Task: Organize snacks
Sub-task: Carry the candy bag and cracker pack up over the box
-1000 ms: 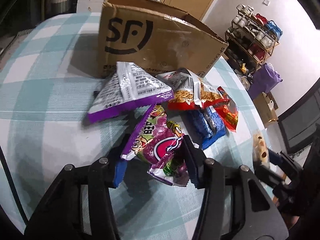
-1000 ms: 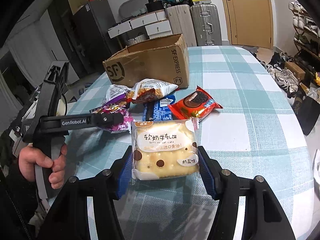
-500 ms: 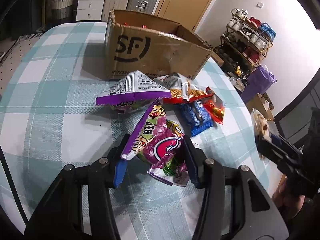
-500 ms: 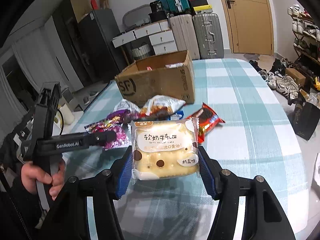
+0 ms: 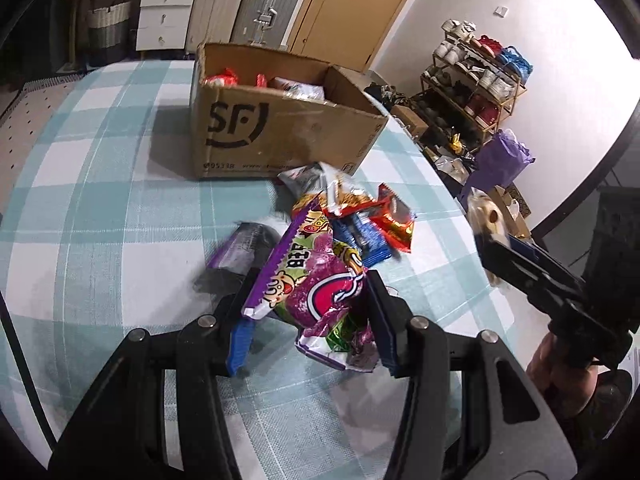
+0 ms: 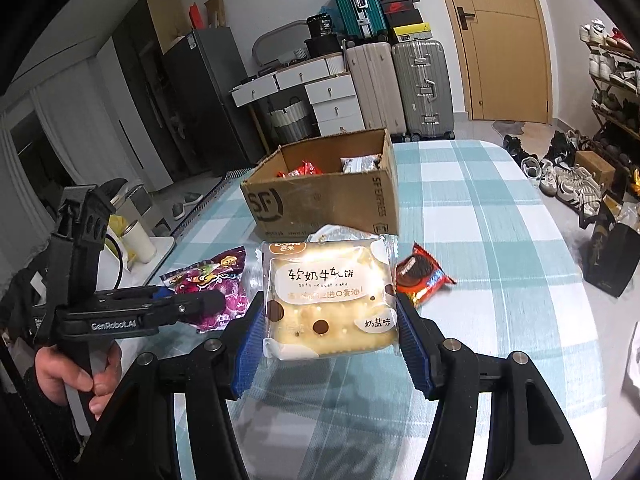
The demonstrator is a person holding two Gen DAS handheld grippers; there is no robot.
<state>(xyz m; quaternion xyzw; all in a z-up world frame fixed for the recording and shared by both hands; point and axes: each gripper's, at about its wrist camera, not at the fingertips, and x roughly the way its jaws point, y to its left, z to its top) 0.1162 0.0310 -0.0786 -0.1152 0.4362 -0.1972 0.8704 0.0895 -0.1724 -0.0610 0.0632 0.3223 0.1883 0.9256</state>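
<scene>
My left gripper is shut on a purple candy bag and holds it above the checked table; the bag also shows in the right wrist view. My right gripper is shut on a pale nougat-cracker packet, held above the table. The open SF cardboard box stands beyond, with a few snacks inside; it also shows in the right wrist view. Loose snacks lie in front of it: a red-orange packet, a blue packet, a purple-edged bag.
A red cookie packet lies on the table to the right of the cracker packet. Suitcases and white drawers stand behind the table. A shoe rack and purple bag are off the right edge.
Both grippers have risen with their snacks, so the box's inside now shows. The purple-edged bag on the table has dropped flat and looks blurred.
</scene>
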